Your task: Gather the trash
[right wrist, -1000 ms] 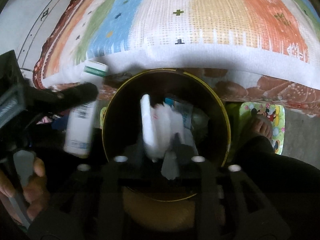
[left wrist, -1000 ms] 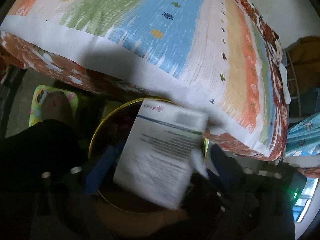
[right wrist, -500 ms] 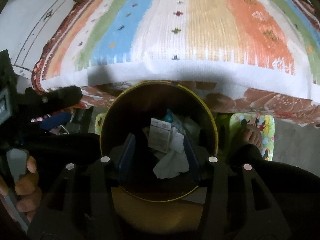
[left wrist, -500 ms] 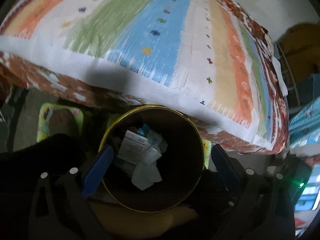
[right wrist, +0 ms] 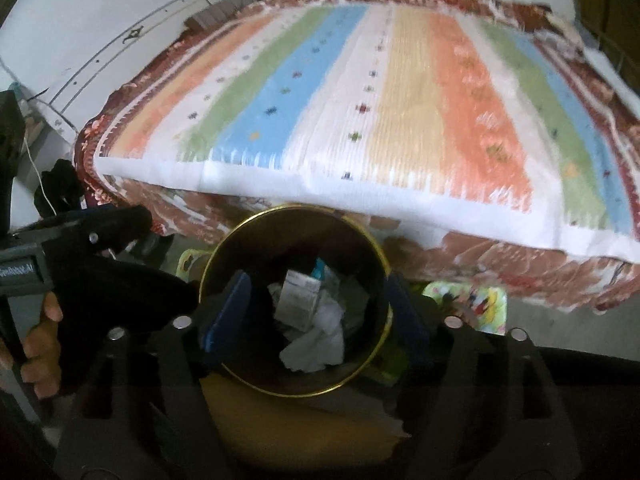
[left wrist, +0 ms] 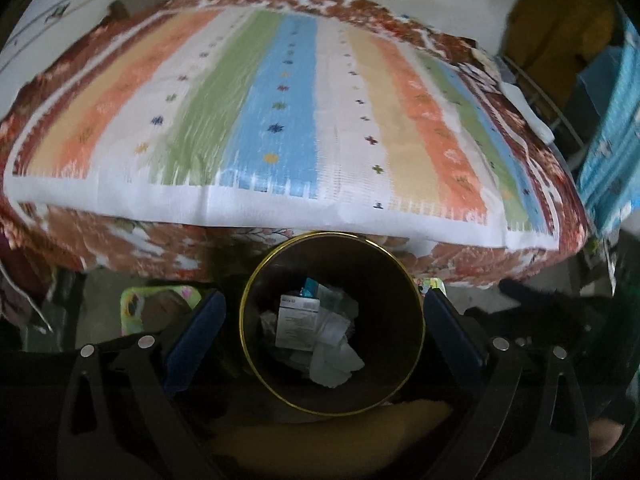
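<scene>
A: What is taken up by most of the view, and why is it laid out that way

B: A bed [left wrist: 280,120] is seen across the far half of both views, covered by a striped blanket [right wrist: 380,100] whose white hem is hung over the near edge. The floor just below that edge is thereby left free for a container

A: Which container is meant

B: A dark round bin [left wrist: 404,276] with a gold rim is stood on the floor close against the bed's near side, in the middle of both views. It is judged to be placed there so that rubbish can be dropped straight down from above

A: Where is the trash found

B: It is lain at the bottom of the bin: a printed white box [left wrist: 298,326], a crumpled white tissue [right wrist: 316,346] nearer than it, and a small teal packet [left wrist: 310,286] at the far side

A: How are the tools held

B: The left gripper [left wrist: 324,316] is held above the bin with its blue pads spread wider than the rim, and nothing is caught between them. The right gripper [right wrist: 316,304] is pointed down into the bin as well; its jaws are opening, and nothing is clasped there. At the left of the right-hand view the person's hand [right wrist: 40,344] is wrapped round the other tool's handle

A: What is concluded

B: The drop is judged done, with both tools emptied over the bin
</scene>
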`<state>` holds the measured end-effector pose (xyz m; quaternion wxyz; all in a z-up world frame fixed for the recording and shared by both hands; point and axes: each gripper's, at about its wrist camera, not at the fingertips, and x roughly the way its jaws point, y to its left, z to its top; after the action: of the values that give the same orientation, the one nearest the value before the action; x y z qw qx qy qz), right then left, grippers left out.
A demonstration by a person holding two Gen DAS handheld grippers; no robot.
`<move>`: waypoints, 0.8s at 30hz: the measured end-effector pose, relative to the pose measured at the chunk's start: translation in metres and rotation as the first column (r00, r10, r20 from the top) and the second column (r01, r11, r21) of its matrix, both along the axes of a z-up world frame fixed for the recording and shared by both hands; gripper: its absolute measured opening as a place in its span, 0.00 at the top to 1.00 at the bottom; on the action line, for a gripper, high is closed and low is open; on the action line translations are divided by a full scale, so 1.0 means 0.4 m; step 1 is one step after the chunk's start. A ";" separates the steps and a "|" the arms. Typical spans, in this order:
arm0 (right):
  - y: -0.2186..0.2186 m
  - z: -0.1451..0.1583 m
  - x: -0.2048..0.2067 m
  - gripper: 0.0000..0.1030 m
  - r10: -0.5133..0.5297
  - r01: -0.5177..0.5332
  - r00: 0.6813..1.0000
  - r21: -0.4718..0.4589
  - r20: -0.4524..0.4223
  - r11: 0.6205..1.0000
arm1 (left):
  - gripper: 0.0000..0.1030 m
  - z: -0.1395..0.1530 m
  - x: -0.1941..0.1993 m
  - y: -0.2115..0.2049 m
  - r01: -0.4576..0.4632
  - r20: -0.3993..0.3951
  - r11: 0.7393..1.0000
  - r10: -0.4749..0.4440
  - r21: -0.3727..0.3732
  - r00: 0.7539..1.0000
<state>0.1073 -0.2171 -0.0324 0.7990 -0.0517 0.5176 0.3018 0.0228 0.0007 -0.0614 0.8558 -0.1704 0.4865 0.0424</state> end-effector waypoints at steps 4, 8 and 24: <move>-0.025 0.031 -0.045 0.20 0.021 -0.022 0.998 0.010 0.053 1.000 | 0.06 0.010 -0.044 -0.027 0.039 0.031 0.998 -0.041 0.051 0.999; -0.043 0.053 -0.085 0.09 0.036 -0.040 0.994 0.029 0.104 0.999 | 0.06 0.025 -0.087 -0.054 0.076 0.071 0.990 -0.085 0.117 0.994; -0.055 0.078 -0.123 0.08 0.033 -0.046 0.987 0.082 0.154 0.996 | 0.06 0.032 -0.126 -0.070 0.062 0.094 0.990 -0.075 0.127 0.993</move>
<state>0.0581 -0.2390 -0.0013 0.8316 -0.0510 0.4404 0.3346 -0.0276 -0.0273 -0.0487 0.8888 -0.1020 0.4455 0.0346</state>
